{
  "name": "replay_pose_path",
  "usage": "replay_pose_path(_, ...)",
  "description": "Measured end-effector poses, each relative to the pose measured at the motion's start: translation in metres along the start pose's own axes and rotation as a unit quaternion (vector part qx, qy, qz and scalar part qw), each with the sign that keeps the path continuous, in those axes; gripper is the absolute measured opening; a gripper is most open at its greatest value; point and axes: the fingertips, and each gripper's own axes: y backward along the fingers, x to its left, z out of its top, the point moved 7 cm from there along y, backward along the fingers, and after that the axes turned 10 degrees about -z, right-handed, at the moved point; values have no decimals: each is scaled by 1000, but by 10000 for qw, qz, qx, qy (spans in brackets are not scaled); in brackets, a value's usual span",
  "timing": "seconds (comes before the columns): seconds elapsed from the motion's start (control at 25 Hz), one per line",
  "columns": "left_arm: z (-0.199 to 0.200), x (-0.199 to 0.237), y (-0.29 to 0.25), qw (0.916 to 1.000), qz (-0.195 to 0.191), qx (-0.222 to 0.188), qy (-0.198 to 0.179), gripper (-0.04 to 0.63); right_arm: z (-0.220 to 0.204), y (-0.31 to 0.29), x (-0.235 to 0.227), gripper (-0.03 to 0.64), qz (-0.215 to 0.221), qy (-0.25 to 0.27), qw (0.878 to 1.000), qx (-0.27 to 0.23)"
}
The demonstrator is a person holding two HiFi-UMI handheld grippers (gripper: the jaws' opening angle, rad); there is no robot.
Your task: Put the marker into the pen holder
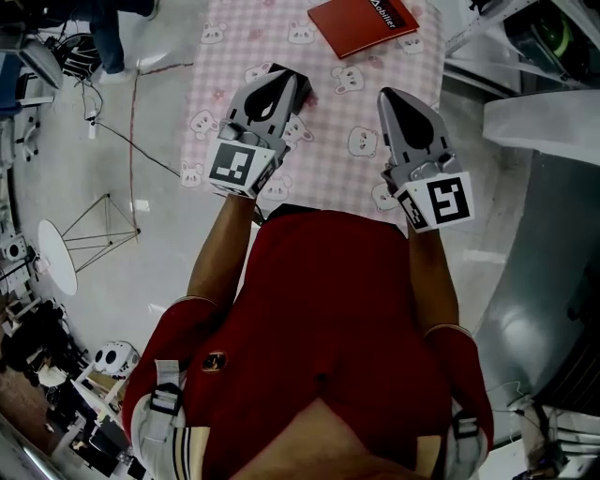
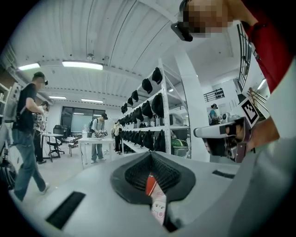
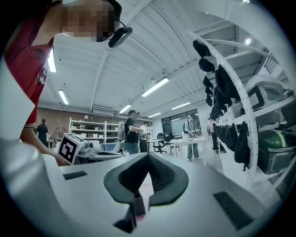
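Observation:
No marker or pen holder shows plainly in any view. Both grippers hang over a table (image 1: 319, 66) covered by a pink checked cloth printed with bears. My left gripper (image 1: 279, 79) is shut, its jaws pressed together with nothing gripped. In the left gripper view only a thin slit stays between the pads (image 2: 138, 178), showing a strip of red and pink cloth. My right gripper (image 1: 395, 97) is shut too, and in the right gripper view its pads (image 3: 162, 178) meet with nothing held. A small dark shape (image 1: 306, 92) sticks out beside the left gripper; I cannot tell what it is.
A red book (image 1: 362, 22) lies at the far end of the table. The person's red shirt (image 1: 328, 328) fills the lower head view. A white stool (image 1: 58, 253) and cables lie on the floor at left, a grey bench (image 1: 553, 234) at right. Other people work at far tables.

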Motion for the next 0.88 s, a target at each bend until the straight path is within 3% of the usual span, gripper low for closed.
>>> replay_pose_path(0.4,24,-23,24,9992,149,-371,39,6,2,14,12,-2,196,-44,9997,-135)
replay_pose_path(0.88,37,-36,43,9983,345,-460,-56,6,2,22,19,-2,404,-1,9989,-236)
